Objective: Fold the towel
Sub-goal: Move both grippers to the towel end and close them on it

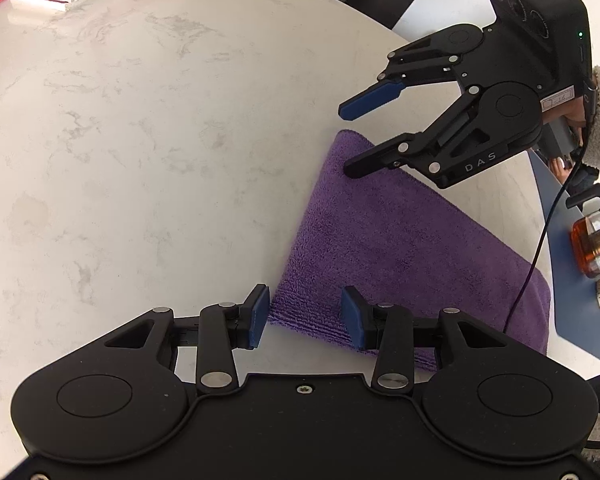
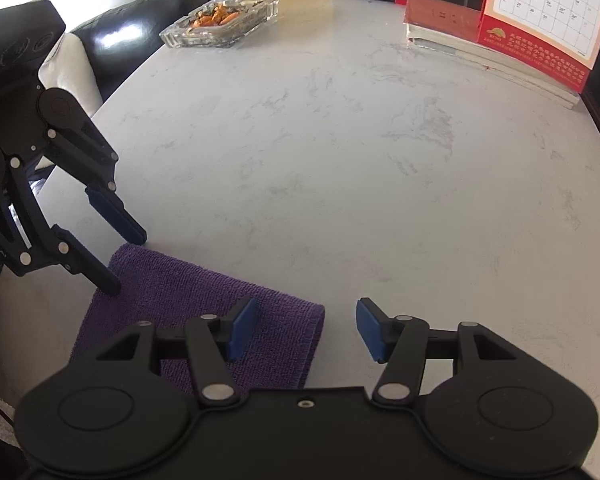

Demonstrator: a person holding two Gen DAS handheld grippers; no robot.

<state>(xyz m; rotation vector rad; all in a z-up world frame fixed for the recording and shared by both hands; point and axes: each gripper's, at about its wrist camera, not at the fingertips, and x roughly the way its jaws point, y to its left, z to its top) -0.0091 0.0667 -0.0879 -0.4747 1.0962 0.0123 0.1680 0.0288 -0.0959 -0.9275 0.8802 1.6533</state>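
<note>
A purple towel [image 1: 384, 240] lies folded in a long strip on the pale marble table [image 1: 139, 140]. My left gripper [image 1: 304, 316] is open over the strip's near end, one finger on each side of its corner. My right gripper [image 1: 346, 140] is open at the strip's far end, its lower finger touching the towel. In the right wrist view the towel [image 2: 187, 300] lies under my right gripper [image 2: 306, 330], which is open, with its left pad over the cloth. The left gripper [image 2: 125, 264] shows there open at the far corner.
A red-covered stack of books [image 2: 480, 40] and a desk calendar [image 2: 548, 16] stand at the table's far right. A glass ashtray [image 2: 219, 20] sits at the far edge. A black sofa [image 2: 131, 28] lies beyond the table. A cable [image 1: 540, 248] trails over the towel.
</note>
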